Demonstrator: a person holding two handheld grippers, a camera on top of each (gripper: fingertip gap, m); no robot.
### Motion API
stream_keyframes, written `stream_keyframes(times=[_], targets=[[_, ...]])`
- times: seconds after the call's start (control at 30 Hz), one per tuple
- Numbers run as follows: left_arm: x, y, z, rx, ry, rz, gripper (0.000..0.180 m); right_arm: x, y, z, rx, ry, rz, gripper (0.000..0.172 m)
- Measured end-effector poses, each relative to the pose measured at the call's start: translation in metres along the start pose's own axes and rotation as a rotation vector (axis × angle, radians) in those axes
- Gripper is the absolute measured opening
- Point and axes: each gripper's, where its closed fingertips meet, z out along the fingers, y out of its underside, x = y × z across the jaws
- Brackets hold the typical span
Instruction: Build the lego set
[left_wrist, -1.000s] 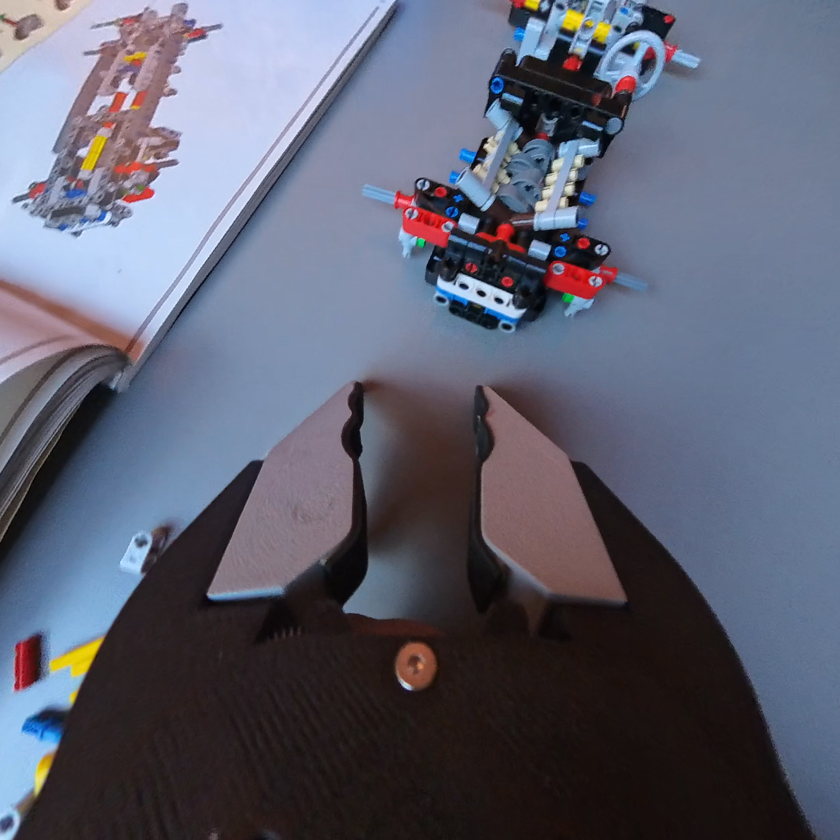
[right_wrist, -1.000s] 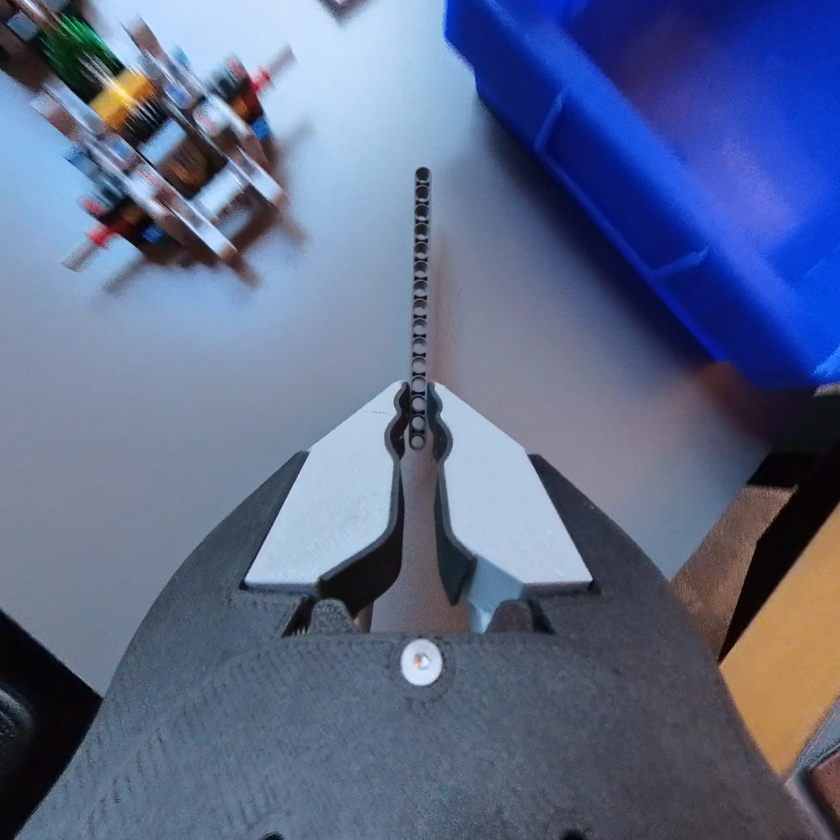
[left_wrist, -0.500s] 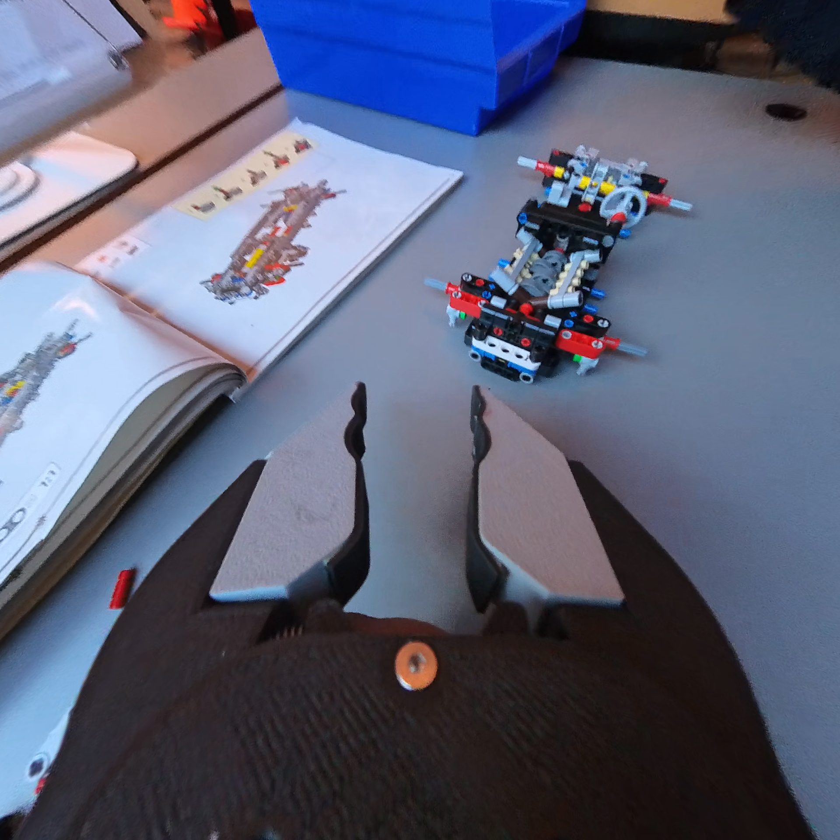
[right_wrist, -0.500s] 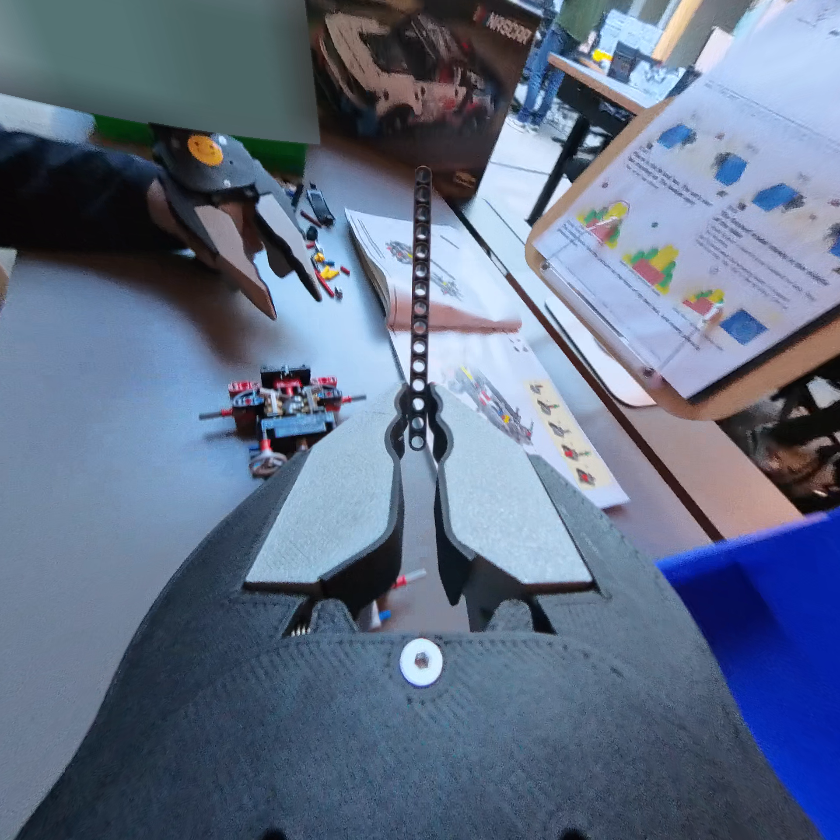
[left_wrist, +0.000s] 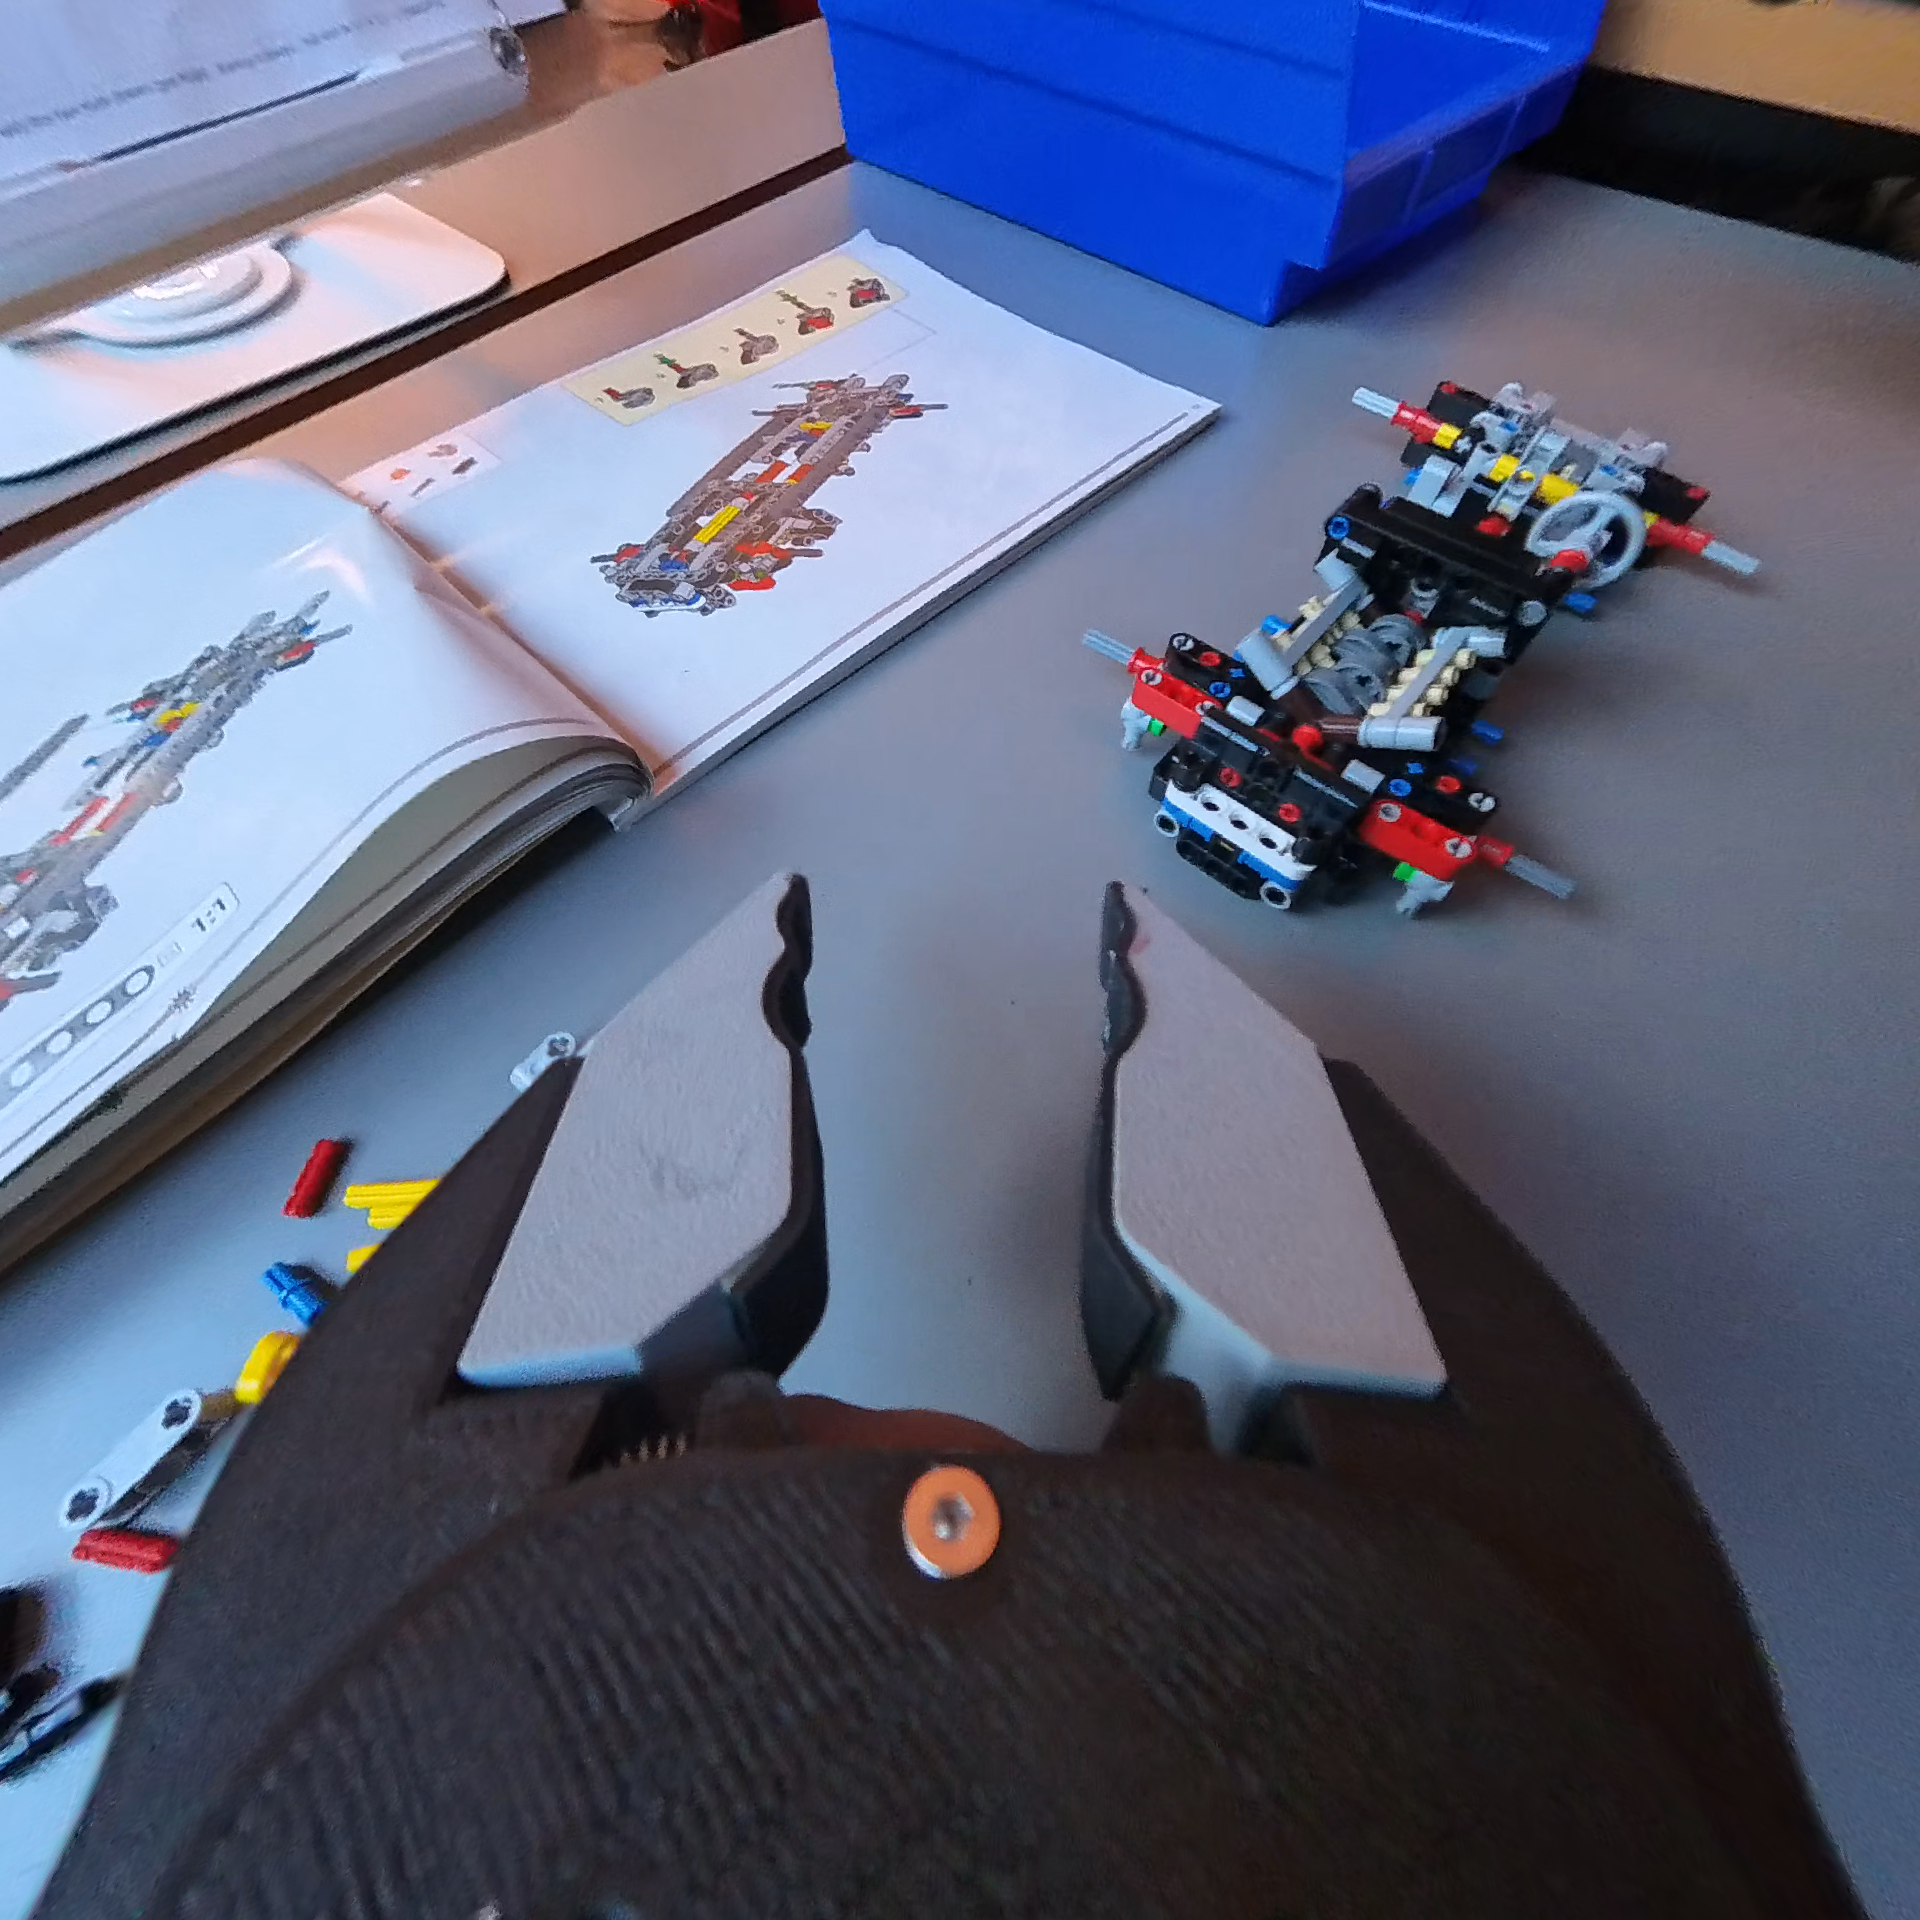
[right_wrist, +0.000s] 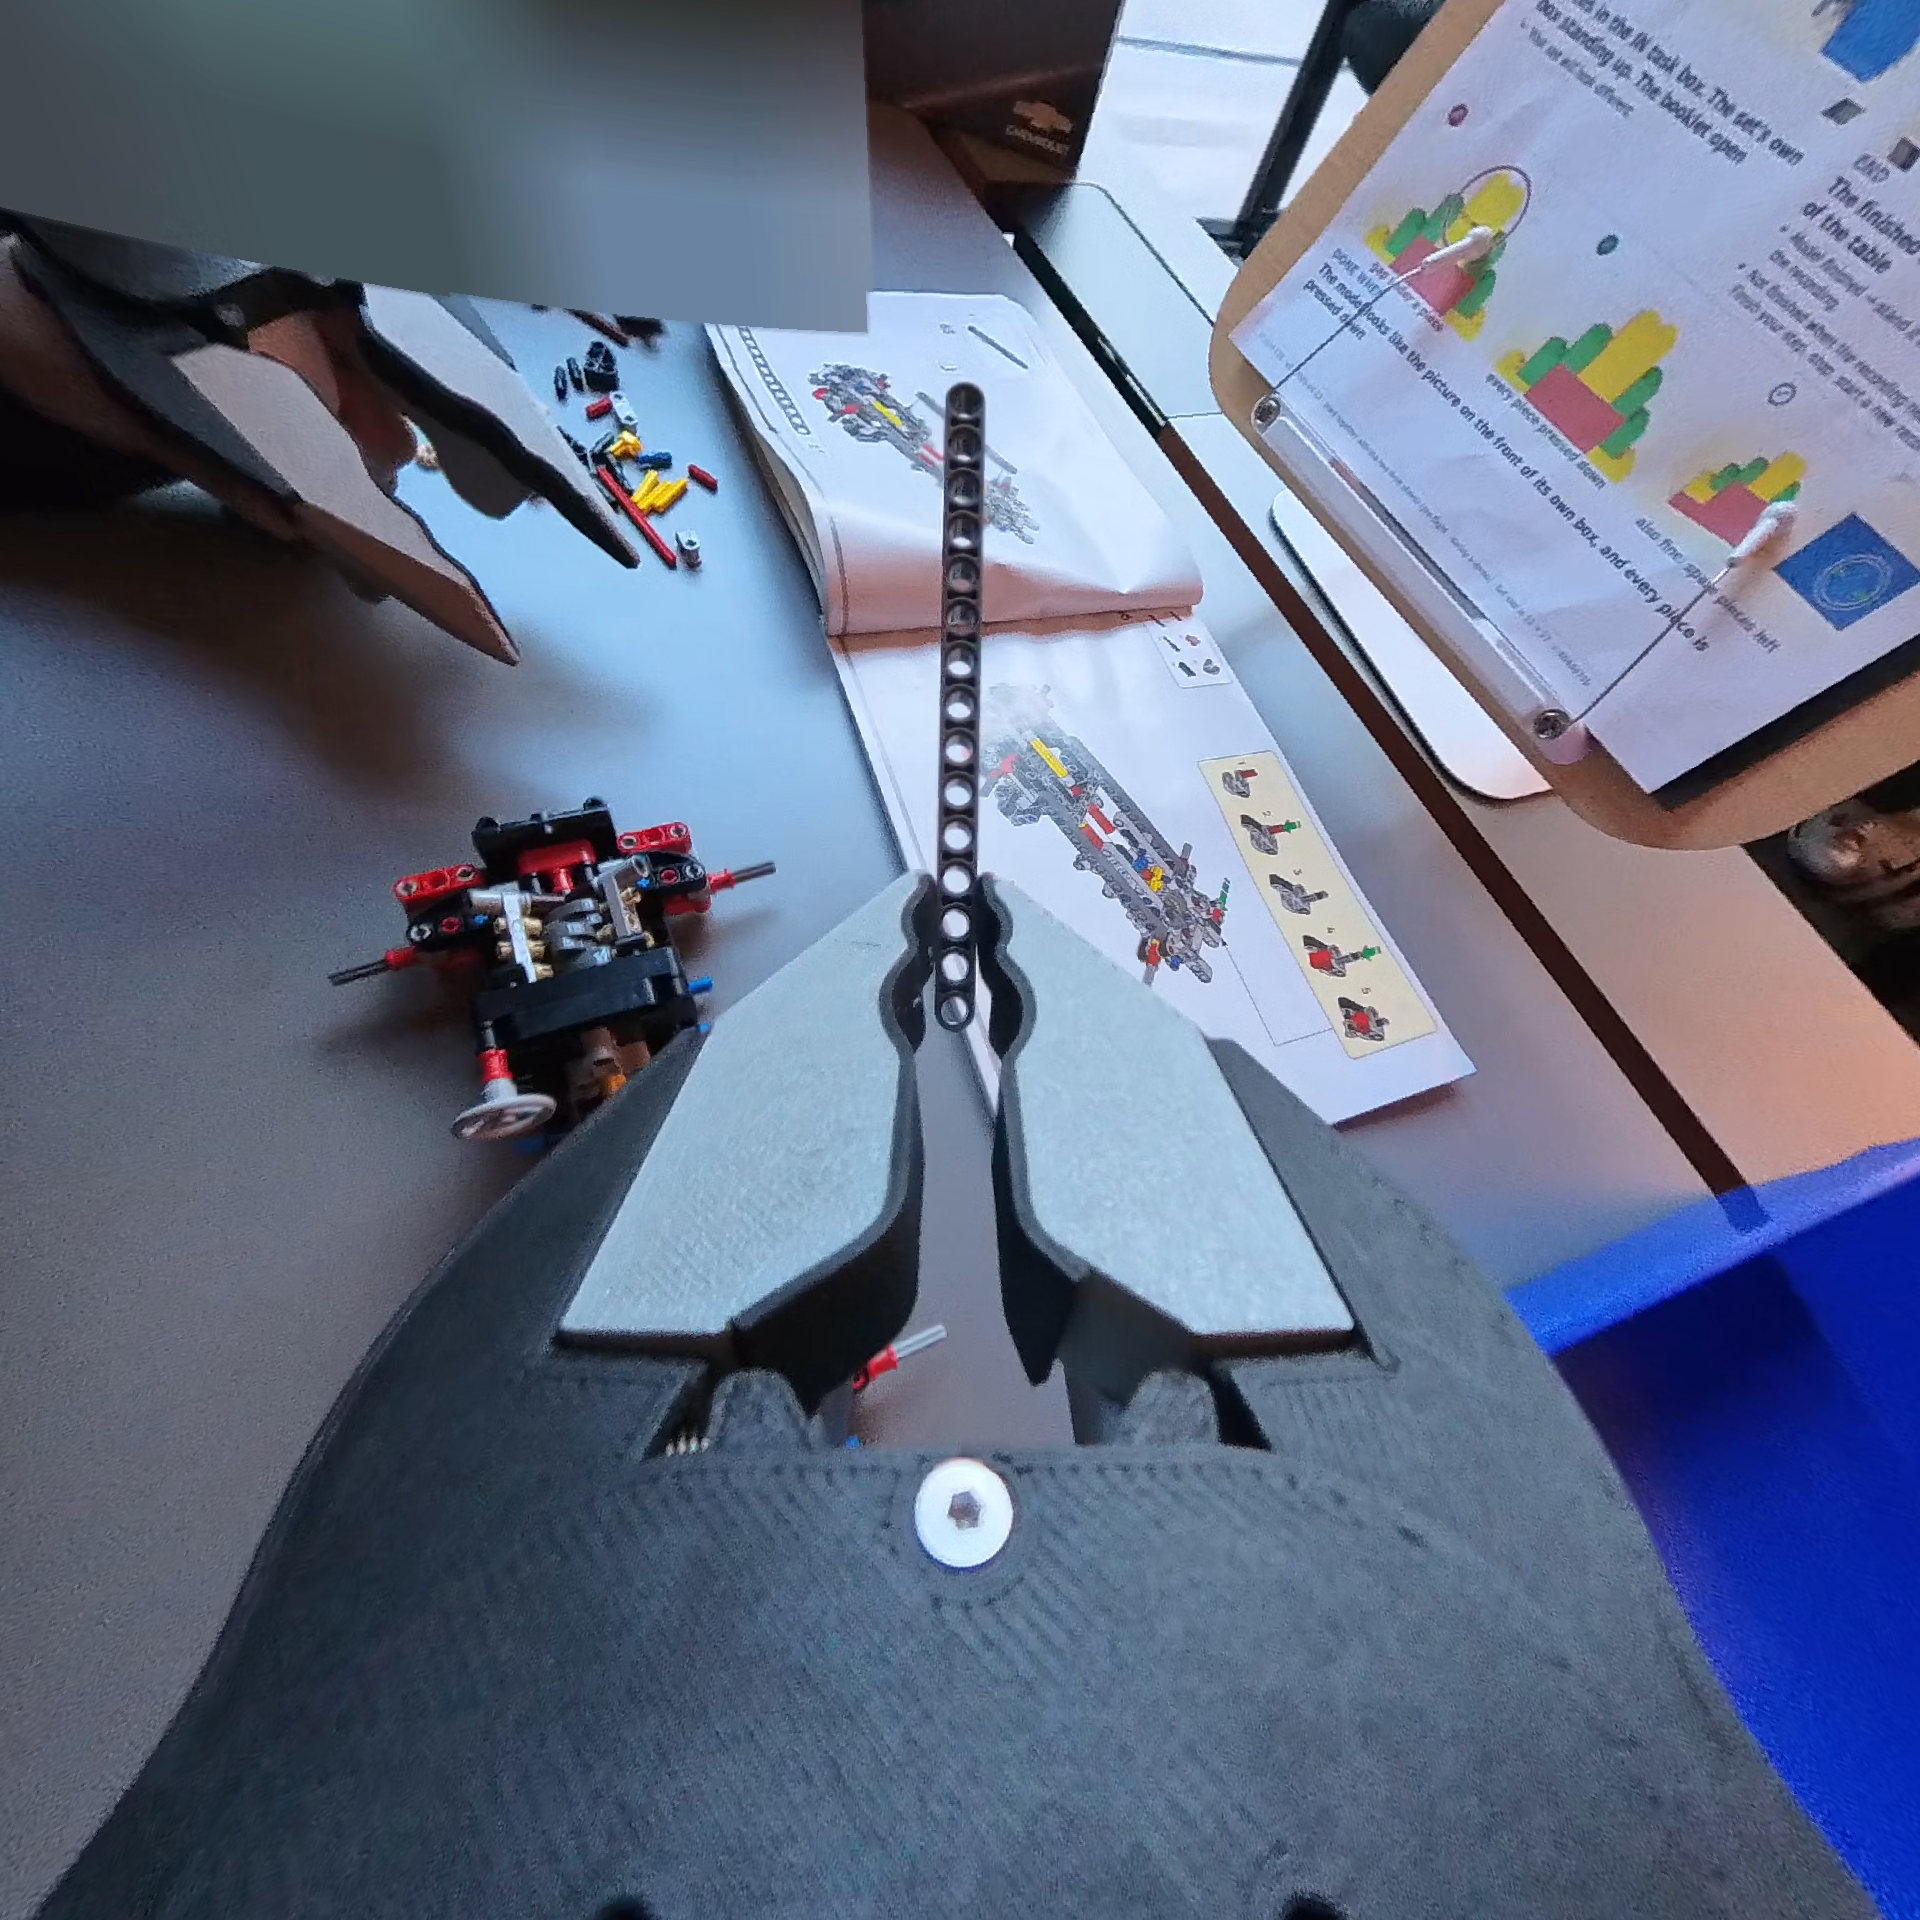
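Black beam: one long black beam with a row of holes (right_wrist: 960, 665) is clamped at its lower end between the right gripper (right_wrist: 958, 940) jaws, both pads pressing its sides; it sticks out forward past the fingertips, above the surface.
Left gripper: one left gripper (left_wrist: 956, 914) hangs over bare grey surface (left_wrist: 1558, 1143) with its jaws wide apart and nothing between them (the right wrist view shows it too, above the far left part of the surface).
Model: one partly built brick chassis (left_wrist: 1392, 665), black, red and grey, with grey axles sticking out at its sides, stands on the surface ahead and to the right of the left gripper, not touching it.
Booklet: one open instruction booklet (left_wrist: 852, 499) lies along the surface's left edge.
Loose parts: a scatter of small red, yellow and blue pins (left_wrist: 312, 1247), plus two pale connectors, lies by the booklet's near corner; too many hidden to count.
Bin: one blue bin (left_wrist: 1195, 135) stands at the far edge.
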Motion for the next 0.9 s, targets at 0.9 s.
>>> stream_keyframes(times=[0.9], targets=[[0.06, -0.056, 0.068, -0.097, 0.313, 0.206, 0.032, -0.037, 0.063, 0.02, -0.209, -0.257, -0.314, 0.004]])
